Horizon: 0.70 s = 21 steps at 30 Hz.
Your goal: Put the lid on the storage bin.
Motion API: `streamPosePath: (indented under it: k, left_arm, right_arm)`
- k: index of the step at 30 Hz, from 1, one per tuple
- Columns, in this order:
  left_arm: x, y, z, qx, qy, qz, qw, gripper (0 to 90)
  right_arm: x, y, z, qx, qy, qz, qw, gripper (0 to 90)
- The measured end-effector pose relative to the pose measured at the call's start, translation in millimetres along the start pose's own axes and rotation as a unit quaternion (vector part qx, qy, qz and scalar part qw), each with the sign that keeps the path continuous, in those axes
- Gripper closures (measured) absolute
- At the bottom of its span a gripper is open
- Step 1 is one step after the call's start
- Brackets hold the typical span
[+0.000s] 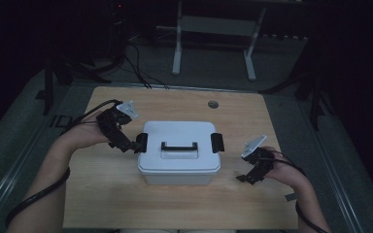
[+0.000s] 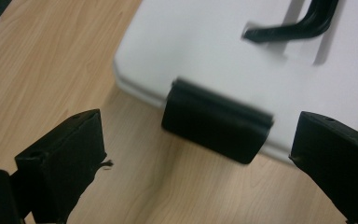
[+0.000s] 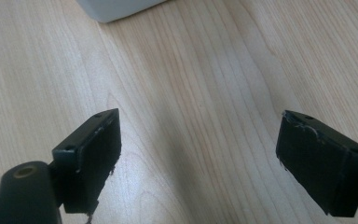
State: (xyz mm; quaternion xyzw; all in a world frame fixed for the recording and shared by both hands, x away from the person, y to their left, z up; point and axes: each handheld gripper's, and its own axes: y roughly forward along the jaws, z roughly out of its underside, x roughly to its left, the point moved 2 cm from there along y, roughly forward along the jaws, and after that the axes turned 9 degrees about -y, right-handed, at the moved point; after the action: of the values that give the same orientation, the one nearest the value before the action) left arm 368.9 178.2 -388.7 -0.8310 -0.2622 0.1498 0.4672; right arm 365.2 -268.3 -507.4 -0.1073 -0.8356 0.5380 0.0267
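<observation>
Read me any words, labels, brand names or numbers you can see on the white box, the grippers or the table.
None can be read.
White box: plain lid, black handle and black latch, no lettering.
Left gripper and right gripper: bare black jaws, no marks.
Wooden table: only grain.

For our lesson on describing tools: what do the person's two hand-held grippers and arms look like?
Each hand-held gripper, left and right, is black with two blocky jaws, a grey three-cornered plate on top and a black cable trailing along the forearm. No sleeves show on the forearms.
</observation>
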Motion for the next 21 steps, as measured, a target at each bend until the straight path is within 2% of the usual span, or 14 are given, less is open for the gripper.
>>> streamPosePath:
  k: [1, 2, 3, 6, 8, 9, 10, 15, 17, 18, 21]
  left_arm:
    - [0.0, 0.0, 0.0, 0.0, 0.0, 0.0, 1.0, 2.7]
    - [2.0, -2.1, 7.3, -0.011, -0.006, 0.001, 0.9999, 2.7]
    - [2.0, -2.1, 7.3, -0.011, -0.006, 0.001, 0.9999, 2.7]
    - [4.3, -2.6, 22.6, -0.014, -0.014, -0.003, 0.9998, 2.5]
    - [5.0, -3.3, 31.3, -0.019, -0.022, 0.001, 0.9996, 2.5]
    - [5.0, -3.3, 31.3, -0.019, -0.022, 0.001, 0.9996, 2.5]
    - [6.4, -3.7, 39.7, -0.026, -0.027, 0.0, 0.9993, 2.5]
    - [9.1, -2.0, 60.0, -0.034, -0.043, -0.004, 0.9985, 2.5]
    - [9.3, -1.9, 63.0, -0.035, -0.045, 0.0, 0.9984, 2.5]
    - [10.6, -0.6, 71.7, -0.038, -0.047, -0.004, 0.9981, 2.5]
    - [11.6, 0.0, 77.9, -0.042, -0.054, -0.002, 0.9976, 2.5]
  right_arm:
    - [0.0, 0.0, 0.0, 0.0, 0.0, 0.0, 1.0, 13.9]
    - [0.3, 0.4, 0.5, -0.001, 0.002, 0.0, 1.0, 13.9]
    - [0.3, 0.4, 0.5, -0.001, 0.002, 0.0, 1.0, 13.9]
    - [0.3, 0.6, 0.6, -0.004, 0.003, 0.002, 1.0, 13.9]
    - [-0.1, 0.2, 0.8, -0.008, 0.004, 0.005, 0.9999, 13.9]
    - [-0.1, 0.2, 0.8, -0.008, 0.004, 0.005, 0.9999, 13.9]
    - [-0.5, -0.6, 1.5, -0.01, 0.008, 0.011, 0.9998, 13.9]
    - [-2.0, 0.5, 5.3, -0.016, 0.015, 0.016, 0.9996, 13.9]
    - [-2.0, 0.9, 6.3, -0.017, 0.017, 0.017, 0.9996, 13.8]
    - [-2.0, 1.3, 7.7, -0.022, 0.019, 0.018, 0.9994, 13.8]
    - [-2.8, 1.6, 9.0, -0.025, 0.024, 0.023, 0.9991, 13.9]
